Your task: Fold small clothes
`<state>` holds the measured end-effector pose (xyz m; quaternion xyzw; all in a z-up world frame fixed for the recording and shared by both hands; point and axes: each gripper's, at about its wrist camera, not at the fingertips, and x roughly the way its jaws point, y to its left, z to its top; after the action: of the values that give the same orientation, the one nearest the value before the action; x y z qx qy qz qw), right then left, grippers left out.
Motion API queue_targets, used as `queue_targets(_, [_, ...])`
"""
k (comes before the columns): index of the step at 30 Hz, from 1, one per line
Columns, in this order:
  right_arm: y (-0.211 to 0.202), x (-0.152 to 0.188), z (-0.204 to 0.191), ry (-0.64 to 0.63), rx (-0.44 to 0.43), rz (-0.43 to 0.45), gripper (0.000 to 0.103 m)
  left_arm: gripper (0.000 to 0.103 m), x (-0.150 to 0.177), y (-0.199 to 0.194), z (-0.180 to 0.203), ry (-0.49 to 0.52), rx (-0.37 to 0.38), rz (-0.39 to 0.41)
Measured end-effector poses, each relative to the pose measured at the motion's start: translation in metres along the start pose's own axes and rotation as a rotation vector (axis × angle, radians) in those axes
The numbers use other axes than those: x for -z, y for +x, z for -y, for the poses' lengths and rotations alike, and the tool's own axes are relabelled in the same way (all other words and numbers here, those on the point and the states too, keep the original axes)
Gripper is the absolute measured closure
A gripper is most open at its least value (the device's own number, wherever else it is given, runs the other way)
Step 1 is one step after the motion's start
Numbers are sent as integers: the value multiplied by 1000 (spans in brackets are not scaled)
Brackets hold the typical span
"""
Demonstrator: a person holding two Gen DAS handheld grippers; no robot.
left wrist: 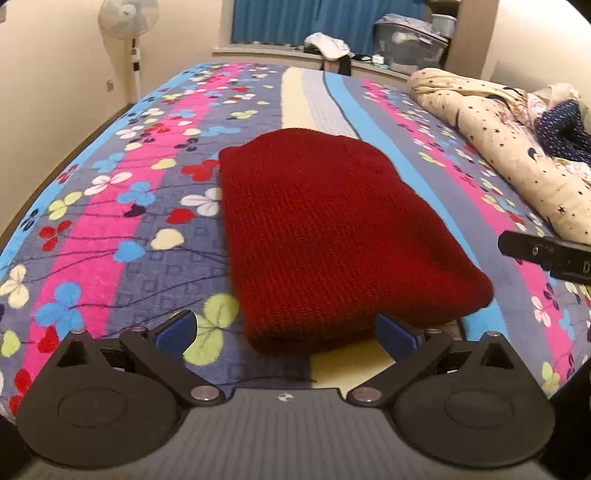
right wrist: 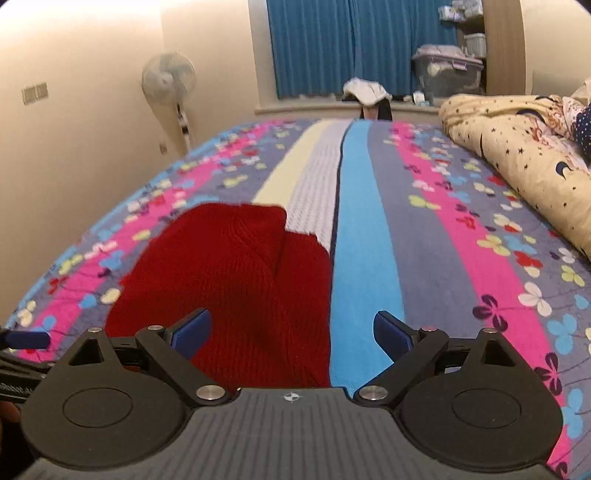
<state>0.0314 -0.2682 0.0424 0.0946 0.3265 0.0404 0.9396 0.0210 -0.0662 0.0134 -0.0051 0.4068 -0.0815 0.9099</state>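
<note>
A dark red knitted garment lies folded on the striped floral bedspread. My left gripper is open, its blue pads either side of the garment's near edge, low over the bed. In the right wrist view the garment lies left of centre with a fold line down it. My right gripper is open and empty, just above the garment's right edge and a blue stripe. The right gripper's black finger shows at the right edge of the left wrist view.
A rolled cream star-print quilt lies along the bed's right side. A standing fan is by the left wall. A window ledge with clothes and storage boxes runs behind the bed, under blue curtains.
</note>
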Motion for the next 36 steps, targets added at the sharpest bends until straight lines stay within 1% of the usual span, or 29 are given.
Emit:
queue_targets(2, [5,1,-6,0,-3,-16,8,0,-2,4,-5,-21,-1,-25])
queue_targets(5, [8,0,-16,-18,-19,-26,8,0,-3,8,-9,-55,-25,-47])
queue_targets(10, [16,-1,-33,-58,-31,-37,8,0,-6,5,-10,-45,-46,-20])
queue_targets(18, [25,0,-49,-83,-62,-72,8,0,-6,5,-13,-44,-41,-26])
queue_targets(22, [25,0,-52,-95,-74,-76,8,0,-6,5,-12,-43,-42,-24])
queue_targets(36, [23,1,-51,-106,-69,-76,8,0,-7,3,-10,-36,-24,-19])
